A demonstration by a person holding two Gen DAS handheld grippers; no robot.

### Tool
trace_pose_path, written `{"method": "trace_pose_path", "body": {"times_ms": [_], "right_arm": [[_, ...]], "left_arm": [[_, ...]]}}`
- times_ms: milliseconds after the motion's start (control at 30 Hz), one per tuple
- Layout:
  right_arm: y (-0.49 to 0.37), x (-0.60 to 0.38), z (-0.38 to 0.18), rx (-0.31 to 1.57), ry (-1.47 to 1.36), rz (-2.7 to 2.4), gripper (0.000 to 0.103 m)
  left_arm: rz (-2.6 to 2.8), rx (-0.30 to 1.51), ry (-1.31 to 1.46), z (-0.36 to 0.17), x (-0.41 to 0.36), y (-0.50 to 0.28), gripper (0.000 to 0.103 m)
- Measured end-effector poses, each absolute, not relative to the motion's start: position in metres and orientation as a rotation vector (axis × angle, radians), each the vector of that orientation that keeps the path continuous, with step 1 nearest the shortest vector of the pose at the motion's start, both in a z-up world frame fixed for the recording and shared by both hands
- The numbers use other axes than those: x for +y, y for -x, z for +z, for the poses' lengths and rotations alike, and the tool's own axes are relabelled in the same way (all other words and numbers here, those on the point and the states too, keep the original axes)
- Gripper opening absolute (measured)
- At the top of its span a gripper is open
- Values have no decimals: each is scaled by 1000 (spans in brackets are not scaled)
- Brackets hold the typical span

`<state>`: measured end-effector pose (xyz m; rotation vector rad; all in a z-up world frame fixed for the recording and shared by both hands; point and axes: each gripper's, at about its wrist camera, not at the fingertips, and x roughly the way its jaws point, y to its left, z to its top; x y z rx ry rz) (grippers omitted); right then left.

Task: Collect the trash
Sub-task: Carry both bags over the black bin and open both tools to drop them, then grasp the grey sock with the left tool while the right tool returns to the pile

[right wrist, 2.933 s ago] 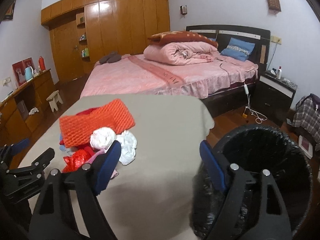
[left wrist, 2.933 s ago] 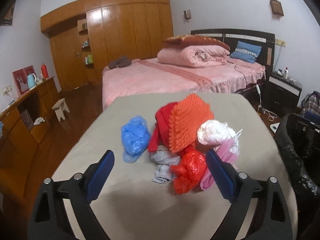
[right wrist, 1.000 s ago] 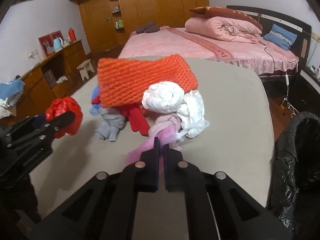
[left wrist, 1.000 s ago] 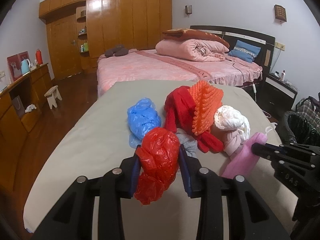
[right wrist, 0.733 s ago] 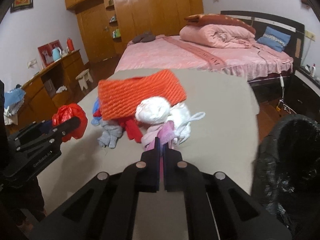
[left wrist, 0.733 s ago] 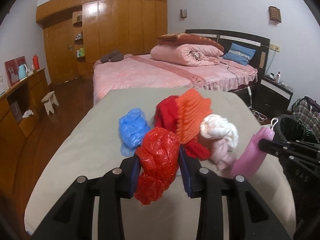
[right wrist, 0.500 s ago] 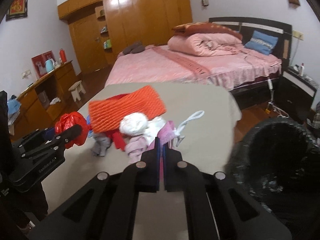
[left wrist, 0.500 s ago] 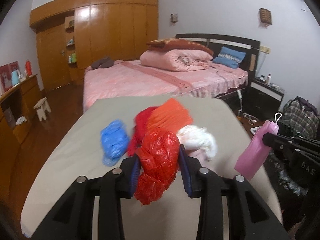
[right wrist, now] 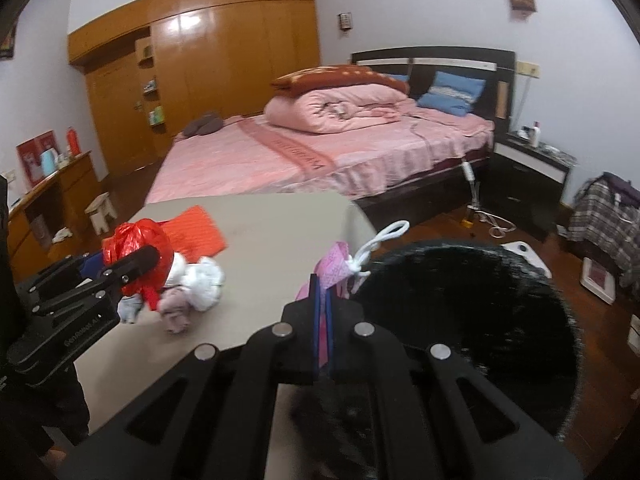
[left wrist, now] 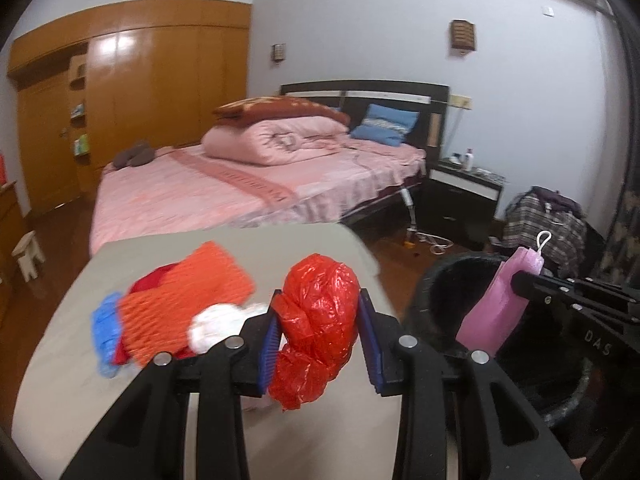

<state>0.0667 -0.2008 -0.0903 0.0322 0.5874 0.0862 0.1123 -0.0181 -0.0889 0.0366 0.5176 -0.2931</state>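
You are carrying a light, crinkly red plastic bag pinched mid-bundle in your left gripper above the bench, while your right gripper, pressed tight, is nipping a limp pink bag beside the black-lined bin.

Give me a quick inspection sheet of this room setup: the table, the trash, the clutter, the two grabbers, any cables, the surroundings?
Surface: table under a beige cloth, a pile at its left end.
Job's things: red bag and pink bag both lifted off the table; black-lined bin beside the table.
Clutter: orange net, white wad, blue bag and grey and red scraps on the table.
Grippers: left gripper shut on the red bag; right gripper shut on the pink bag, at the bin's rim.
Cables: white cord on the floor by the bed.
Surroundings: pink bed, wardrobe, nightstand.
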Motion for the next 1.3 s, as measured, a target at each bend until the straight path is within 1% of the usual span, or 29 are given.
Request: {"method": "trace_pose_path", "body": {"times_ms": [533, 600, 667, 700, 733, 767, 800, 900, 933, 967, 1000, 1033, 1067, 1100, 1133, 1200, 1300], "right_arm": [[-45, -290, -109, 609, -68, -104, 2], [-42, -299, -112, 615, -75, -124, 6], [-40, -305, -115, 624, -77, -143, 6], [-39, -309, -116, 630, -76, -154, 13], [-37, -313, -119, 636, -77, -166, 20], [-37, -314, -119, 640, -78, -176, 33], [-36, -318, -120, 640, -83, -190, 43], [-34, -325, -122, 645, -91, -213, 56], [-32, -327, -123, 644, -90, -221, 58], [-31, -327, -122, 642, -90, -226, 65], [-30, -327, -122, 639, -91, -232, 75], [-29, -326, -122, 634, -91, -237, 80], [-28, -325, -121, 627, -88, -243, 88], [-29, -323, -119, 620, -86, -247, 94], [-28, -319, -117, 607, -81, -249, 95], [-29, -313, -114, 593, -78, -238, 97], [-35, -297, -110, 586, -75, -205, 98]], "left_arm": [[-512, 519, -55, -88, -127, -123, 36], [-541, 529, -54, -90, -141, -127, 36], [-575, 540, -51, -92, -152, -129, 40], [-586, 542, -49, -93, -156, -129, 42], [-603, 548, -48, -94, -160, -130, 50], [-611, 551, -46, -94, -163, -131, 56], [-615, 551, -45, -95, -164, -130, 59], [-609, 549, -47, -96, -164, -131, 63], [-603, 550, -48, -96, -162, -132, 64], [-590, 546, -50, -96, -158, -133, 64], [-579, 540, -51, -94, -156, -132, 66], [-564, 533, -52, -94, -152, -132, 70], [-543, 522, -53, -92, -147, -131, 71], [-525, 513, -54, -90, -141, -130, 75], [-503, 504, -56, -89, -133, -130, 78], [-463, 489, -57, -86, -119, -129, 82], [-395, 479, -50, -83, -90, -130, 86]]}}
